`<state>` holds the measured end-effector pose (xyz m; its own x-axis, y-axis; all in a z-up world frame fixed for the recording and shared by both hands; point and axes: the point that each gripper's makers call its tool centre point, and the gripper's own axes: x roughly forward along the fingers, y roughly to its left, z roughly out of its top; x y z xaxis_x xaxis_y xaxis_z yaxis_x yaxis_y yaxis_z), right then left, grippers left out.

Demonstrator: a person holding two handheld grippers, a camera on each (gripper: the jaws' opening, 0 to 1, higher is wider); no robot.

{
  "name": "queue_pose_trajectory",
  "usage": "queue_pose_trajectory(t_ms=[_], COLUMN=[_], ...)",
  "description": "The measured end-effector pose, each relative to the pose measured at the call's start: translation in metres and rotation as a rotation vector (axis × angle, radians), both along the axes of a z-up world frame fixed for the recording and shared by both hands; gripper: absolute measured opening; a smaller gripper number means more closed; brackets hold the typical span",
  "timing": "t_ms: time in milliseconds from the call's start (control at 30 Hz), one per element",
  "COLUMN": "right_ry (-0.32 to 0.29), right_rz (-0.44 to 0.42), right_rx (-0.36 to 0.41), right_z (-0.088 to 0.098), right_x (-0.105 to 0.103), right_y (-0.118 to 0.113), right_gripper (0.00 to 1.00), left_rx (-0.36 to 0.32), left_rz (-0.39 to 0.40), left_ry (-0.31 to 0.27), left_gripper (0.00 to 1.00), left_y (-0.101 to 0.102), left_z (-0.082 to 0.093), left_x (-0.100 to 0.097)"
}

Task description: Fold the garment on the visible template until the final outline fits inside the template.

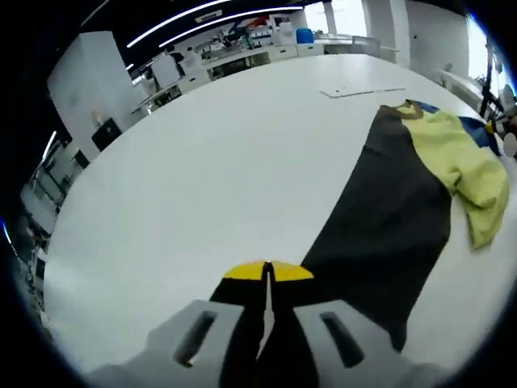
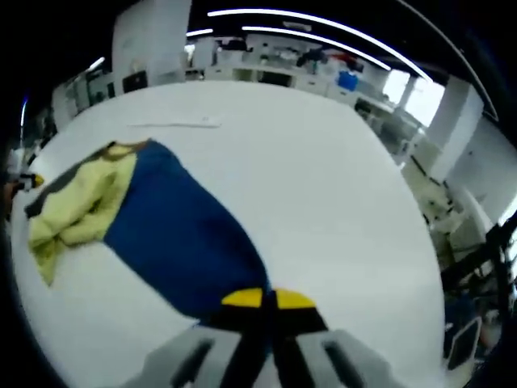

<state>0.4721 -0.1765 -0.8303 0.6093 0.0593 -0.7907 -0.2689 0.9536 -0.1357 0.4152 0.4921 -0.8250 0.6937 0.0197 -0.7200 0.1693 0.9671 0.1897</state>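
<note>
A garment lies spread on the white table (image 1: pixel 210 178), with a black panel (image 1: pixel 388 210), a blue panel (image 2: pixel 178 234) and a crumpled yellow part (image 1: pixel 464 162) near its collar. My left gripper (image 1: pixel 267 272) is shut on the black hem at the garment's near end, and the cloth runs down between the yellow-tipped jaws. My right gripper (image 2: pixel 268 300) is shut on the near edge of the blue panel. The yellow part (image 2: pixel 73 210) bunches at the far left in the right gripper view. A thin flat pale sheet (image 1: pixel 361 91) (image 2: pixel 174 123) lies beyond the collar.
The white table (image 2: pixel 323 194) stretches wide around the garment, its curved edge (image 2: pixel 420 267) to the right. Benches, shelves and a blue container (image 1: pixel 304 35) stand in the background under ceiling strip lights.
</note>
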Motion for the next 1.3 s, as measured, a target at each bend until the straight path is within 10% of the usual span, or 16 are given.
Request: queue_pose_trajectory(t_ms=[400,800,1300], right_ry=[-0.019,-0.016,0.005], right_rz=[-0.075,-0.026,0.01], right_rx=[0.083,0.154,0.165], right_z=[0.008,0.024,0.008], right_x=[-0.001,-0.033,-0.064], right_y=[-0.001,0.026,0.051], right_gripper=[0.11,0.4,0.28], left_rx=[-0.081,-0.179,-0.254], left_rz=[-0.016,-0.163,-0.277], left_ry=[-0.024,-0.034,-0.038], left_gripper=[0.04,0.24,0.24], left_y=[-0.019,-0.093,-0.162], left_z=[0.007,0.016,0.013], left_x=[-0.001,-0.02,-0.03])
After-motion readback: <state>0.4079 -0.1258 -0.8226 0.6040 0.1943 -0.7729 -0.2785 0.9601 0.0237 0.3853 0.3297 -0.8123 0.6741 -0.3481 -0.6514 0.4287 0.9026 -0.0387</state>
